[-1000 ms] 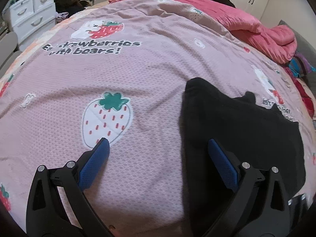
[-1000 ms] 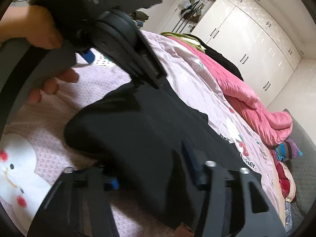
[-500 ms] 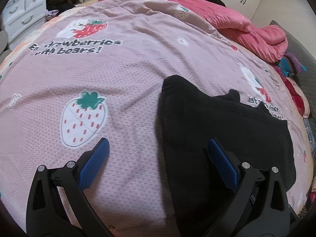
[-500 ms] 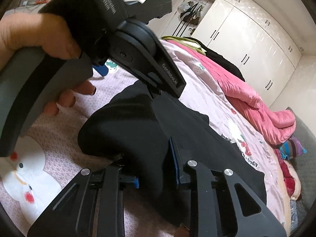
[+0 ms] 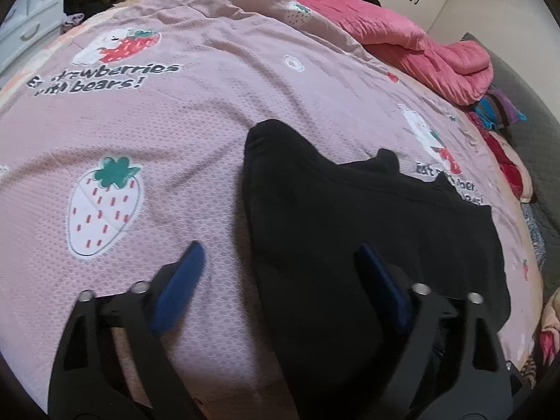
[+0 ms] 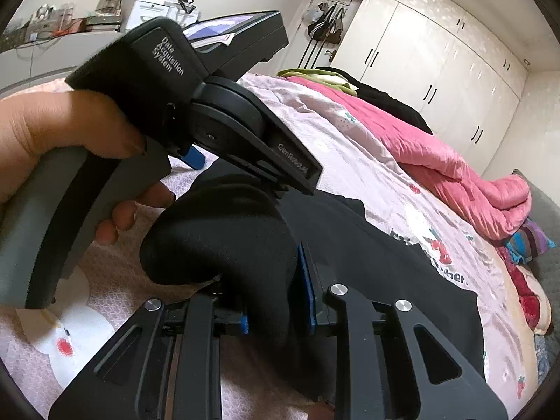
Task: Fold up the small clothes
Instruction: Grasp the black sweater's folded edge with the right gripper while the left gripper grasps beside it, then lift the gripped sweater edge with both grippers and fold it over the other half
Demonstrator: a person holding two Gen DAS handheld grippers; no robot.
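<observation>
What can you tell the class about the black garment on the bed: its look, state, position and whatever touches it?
The black garment is soft, matte, plain cloth, lying partly folded on the pink strawberry-print bedspread. One rounded fold bulges up at its near end. The right gripper is shut on that fold; its jaws have just been closing. The left gripper straddles the garment's edge, its jaws closing but not yet pinching it.

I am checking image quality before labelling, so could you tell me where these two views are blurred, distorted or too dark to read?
Left wrist view: strong fisheye bowing of the bedspread, dark vignette corners; the black garment shows almost no fold detail. Right wrist view: the hand and left tongs body loom large and slightly soft; garment detail at the right tongs is lost in black.
</observation>
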